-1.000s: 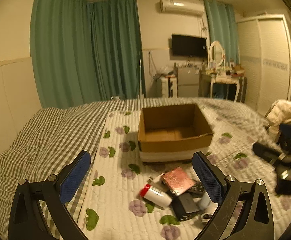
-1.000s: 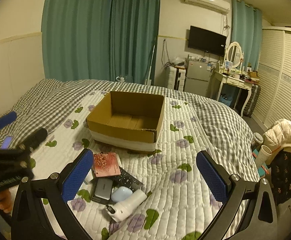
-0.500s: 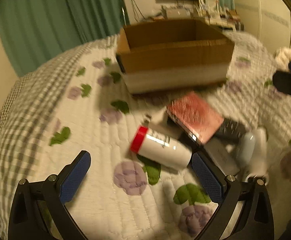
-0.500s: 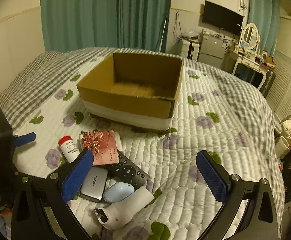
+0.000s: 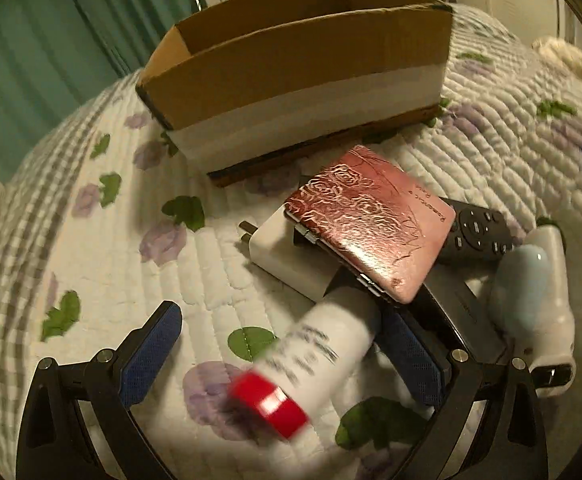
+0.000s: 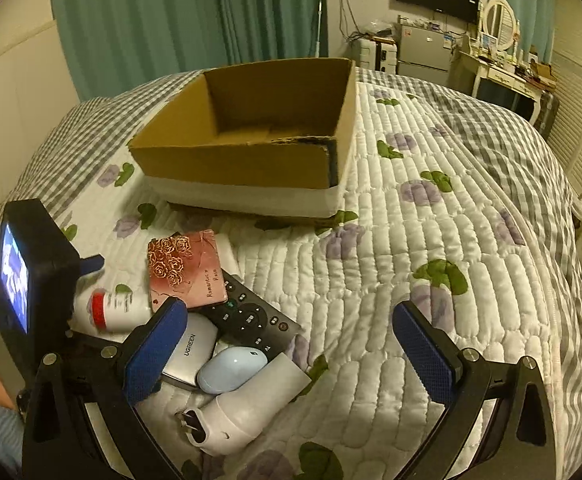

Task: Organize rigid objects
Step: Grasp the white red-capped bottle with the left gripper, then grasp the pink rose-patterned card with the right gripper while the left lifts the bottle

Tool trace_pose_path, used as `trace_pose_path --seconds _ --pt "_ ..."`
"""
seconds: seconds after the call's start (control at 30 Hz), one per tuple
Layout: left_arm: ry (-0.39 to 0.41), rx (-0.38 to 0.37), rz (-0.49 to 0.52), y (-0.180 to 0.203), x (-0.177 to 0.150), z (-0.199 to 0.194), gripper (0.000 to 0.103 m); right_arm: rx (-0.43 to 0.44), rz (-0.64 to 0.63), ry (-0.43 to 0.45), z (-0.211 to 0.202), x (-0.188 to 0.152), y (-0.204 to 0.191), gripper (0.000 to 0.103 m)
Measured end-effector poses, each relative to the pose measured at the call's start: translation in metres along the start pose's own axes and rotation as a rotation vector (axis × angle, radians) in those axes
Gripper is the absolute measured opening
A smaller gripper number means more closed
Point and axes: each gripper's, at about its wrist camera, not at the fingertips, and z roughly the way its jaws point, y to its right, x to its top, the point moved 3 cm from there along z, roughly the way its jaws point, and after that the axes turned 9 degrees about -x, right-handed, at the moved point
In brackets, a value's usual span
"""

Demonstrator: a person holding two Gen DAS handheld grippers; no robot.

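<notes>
The cardboard box (image 6: 247,136) on the bed (image 6: 431,240) looks empty; every item lies outside. The left gripper (image 5: 279,354), fingers apart, straddles the red-capped white bottle (image 5: 311,360); the right gripper (image 6: 287,350) hangs open.

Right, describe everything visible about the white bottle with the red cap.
The white bottle is a plastic-looking cylinder with a red cap and dark printed text, blurred in the left wrist view. It lies on its side on the quilt, between the open left gripper's fingers, its base tucked under the pink case.
</notes>
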Motion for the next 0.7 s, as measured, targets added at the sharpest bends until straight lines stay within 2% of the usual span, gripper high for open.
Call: trace_pose_path --seconds 0.1,0.17,0.2,0.27,0.4,0.53,0.7 --pt "-0.004 -0.055 -0.013 0.0 -0.003 -0.001 0.085 -0.018 -0.002 -0.005 0.0 0.0 0.0 0.103" --pt "-0.019 -0.102 -0.022 0.0 -0.006 0.0 0.062 -0.038 -0.018 -0.001 -0.001 0.0 -0.004 0.103" --pt "-0.032 -0.112 -0.025 0.001 -0.008 0.002 0.055 -0.049 -0.03 0.002 -0.002 0.0 -0.007 0.103" --pt "-0.044 -0.086 -0.028 0.0 -0.011 0.005 0.04 -0.071 -0.053 0.01 -0.003 0.0 -0.01 0.103" --pt "-0.012 -0.122 -0.089 -0.009 -0.013 -0.009 0.038 -0.109 -0.091 0.014 -0.005 0.001 -0.016 0.103" --pt "0.063 -0.126 -0.161 -0.021 -0.011 -0.036 0.037 -0.123 -0.127 0.019 -0.011 0.01 -0.025 0.103" --pt "0.135 -0.082 -0.218 -0.047 -0.002 -0.06 0.037 -0.088 -0.212 0.033 -0.008 0.024 -0.055 0.103"
